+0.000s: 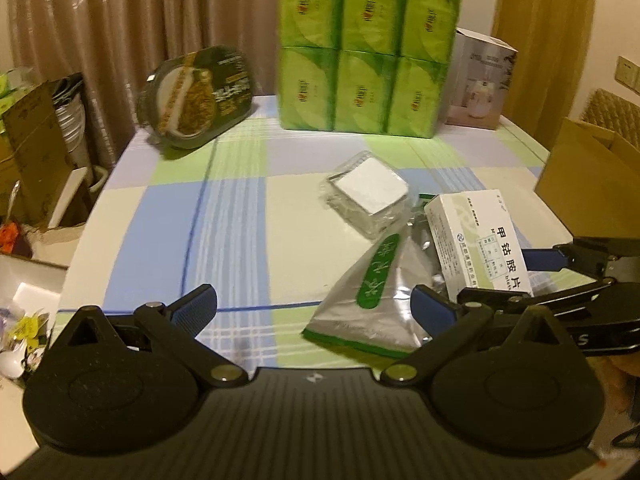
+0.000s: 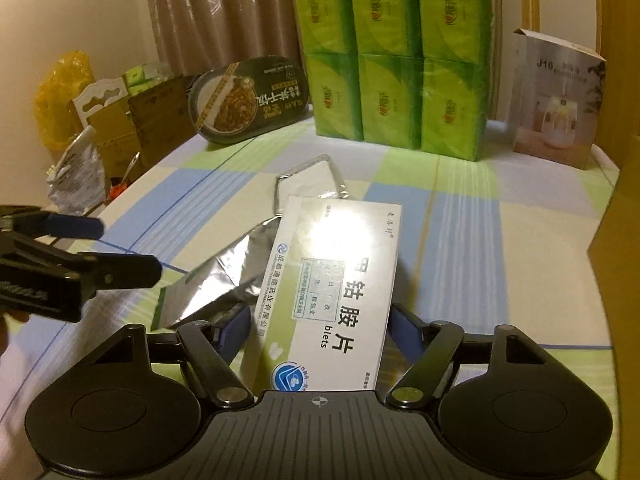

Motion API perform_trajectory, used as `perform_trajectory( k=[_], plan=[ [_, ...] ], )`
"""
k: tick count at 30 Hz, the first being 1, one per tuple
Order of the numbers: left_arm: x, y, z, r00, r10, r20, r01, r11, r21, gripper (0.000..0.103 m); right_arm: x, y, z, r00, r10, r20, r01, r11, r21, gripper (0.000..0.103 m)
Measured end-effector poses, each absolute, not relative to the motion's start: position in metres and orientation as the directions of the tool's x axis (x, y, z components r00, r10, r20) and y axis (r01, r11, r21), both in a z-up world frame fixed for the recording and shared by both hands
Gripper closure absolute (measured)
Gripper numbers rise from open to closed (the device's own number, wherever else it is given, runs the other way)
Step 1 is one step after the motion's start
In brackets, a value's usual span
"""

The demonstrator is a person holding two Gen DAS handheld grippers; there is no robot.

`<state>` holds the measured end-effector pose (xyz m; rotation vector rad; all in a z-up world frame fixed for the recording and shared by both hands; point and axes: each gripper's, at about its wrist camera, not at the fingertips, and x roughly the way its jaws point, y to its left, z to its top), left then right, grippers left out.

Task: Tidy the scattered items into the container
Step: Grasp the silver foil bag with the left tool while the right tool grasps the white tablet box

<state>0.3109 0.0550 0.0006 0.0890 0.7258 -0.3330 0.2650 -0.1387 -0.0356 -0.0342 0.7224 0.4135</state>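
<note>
Looks like the pick-up step: the right gripper [image 2: 318, 330] has its blue pads either side of the white medicine box [image 2: 332, 280], seemingly clamped on it. Next it needs carrying over to the cardboard box [image 1: 580, 168] at 3 o'clock. The left gripper [image 1: 316, 306] hangs wide open and empty, the foil pouch [image 1: 376, 296] just ahead at 1 o'clock.

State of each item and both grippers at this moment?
Right gripper: shut on medicine box.
Medicine box: held, lifted above the pouch.
Left gripper: open, empty.
Silver pouch: lying on table.
Clear packet: lying on table.
Cardboard box: flaps open.
</note>
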Motion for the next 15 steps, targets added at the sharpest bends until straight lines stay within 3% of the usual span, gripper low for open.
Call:
perform_trajectory(
  k=[8, 15],
  plan=[
    [0.322, 0.008, -0.007, 0.649, -0.336, -0.683, 0.529, 0.844, 0.087, 0.002, 0.252, -0.183, -0.024, 0.672, 0.289, -0.682, -0.38, 0.925, 0.018, 0.032],
    [0.33, -0.037, -0.024, 0.609, -0.31, -0.73, 0.643, 0.732, 0.225, 0.005, 0.253, -0.209, -0.038, 0.644, 0.258, -0.72, -0.329, 0.943, 0.044, 0.032]
  ],
)
